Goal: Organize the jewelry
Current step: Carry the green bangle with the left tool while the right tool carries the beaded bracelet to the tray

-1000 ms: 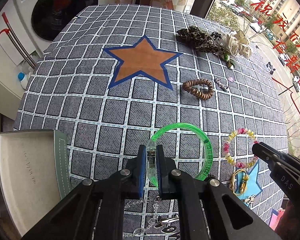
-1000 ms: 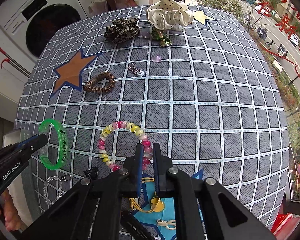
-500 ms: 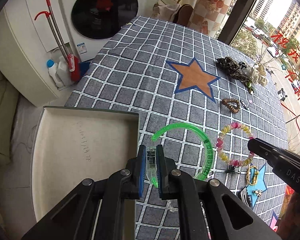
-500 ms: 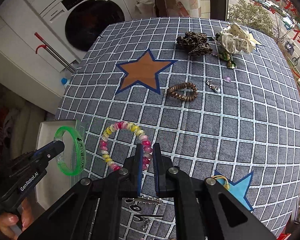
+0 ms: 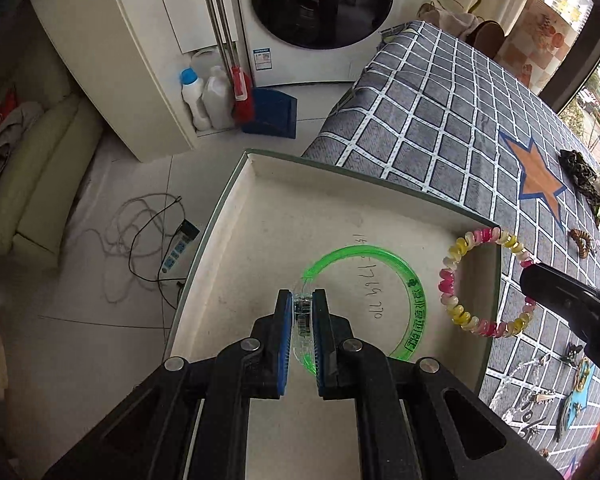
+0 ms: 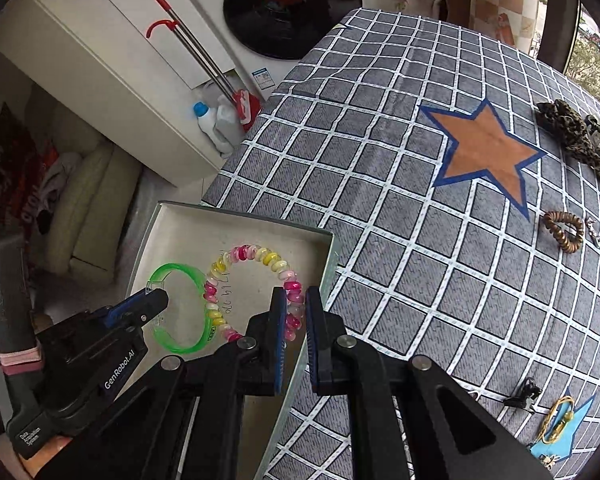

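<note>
You have both bracelets in the air over the open box (image 5: 236,184), and nothing lies in it yet, so the sorting has barely begun. Your left gripper (image 5: 302,312) is clamped on the clear clasp of the green bangle (image 5: 414,300), whose ring hangs ahead of the fingers over the box floor; your right gripper (image 6: 296,312) is pinched tight on the pink and yellow bead bracelet (image 6: 260,254), whose loop reaches forward and to the left of its fingers, over the box's near corner. Left on the checked cloth (image 6: 380,184) are the brown spiral hair tie (image 6: 564,230), the leopard scrunchie (image 6: 568,132), a gold ring piece (image 6: 556,420) on the blue star and some small chains and clips (too small to name). A second ago both grippers held the same pieces over the cloth with the box off to the left; since then you have swung them across, so the box now sits under both.
</note>
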Tool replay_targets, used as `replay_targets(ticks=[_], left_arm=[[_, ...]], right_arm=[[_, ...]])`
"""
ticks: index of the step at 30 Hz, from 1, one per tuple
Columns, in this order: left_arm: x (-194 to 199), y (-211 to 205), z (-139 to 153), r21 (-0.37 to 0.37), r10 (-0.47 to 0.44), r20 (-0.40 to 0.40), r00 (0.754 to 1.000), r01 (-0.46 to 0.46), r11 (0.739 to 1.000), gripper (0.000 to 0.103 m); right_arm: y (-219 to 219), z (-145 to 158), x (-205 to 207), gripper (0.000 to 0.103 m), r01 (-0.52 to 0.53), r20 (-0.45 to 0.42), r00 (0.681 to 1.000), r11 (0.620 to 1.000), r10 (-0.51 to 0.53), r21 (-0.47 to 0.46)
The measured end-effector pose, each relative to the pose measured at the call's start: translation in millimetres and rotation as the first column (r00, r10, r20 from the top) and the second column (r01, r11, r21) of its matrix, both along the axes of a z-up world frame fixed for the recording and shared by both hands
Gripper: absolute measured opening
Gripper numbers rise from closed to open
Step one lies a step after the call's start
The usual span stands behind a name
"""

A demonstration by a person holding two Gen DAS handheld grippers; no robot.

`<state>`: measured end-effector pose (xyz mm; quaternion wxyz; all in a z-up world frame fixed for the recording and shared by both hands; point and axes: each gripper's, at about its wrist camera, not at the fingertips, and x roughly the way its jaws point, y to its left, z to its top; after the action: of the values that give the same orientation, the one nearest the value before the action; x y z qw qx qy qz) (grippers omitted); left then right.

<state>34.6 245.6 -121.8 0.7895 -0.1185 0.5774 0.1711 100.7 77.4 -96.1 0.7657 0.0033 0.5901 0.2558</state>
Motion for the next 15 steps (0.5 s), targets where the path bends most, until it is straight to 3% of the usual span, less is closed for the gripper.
replay_targets(ticks=[8, 15], left_arm=[[18.5, 8.7, -27.7, 0.018, -0.015, -0.028, 0.999, 0.016, 1.0, 0.017], [24.4, 1.0, -34.6, 0.08, -0.064, -0.04, 0.997, 0.067, 0.994, 0.017]], right_arm=[[35.8, -30.2, 11.6, 0.01, -0.032, -0.012, 0.999, 0.996, 0.032, -0.077], [43.2, -46.7, 17.1, 0.01, -0.045, -0.037, 0.999, 0.992, 0.041, -0.117]])
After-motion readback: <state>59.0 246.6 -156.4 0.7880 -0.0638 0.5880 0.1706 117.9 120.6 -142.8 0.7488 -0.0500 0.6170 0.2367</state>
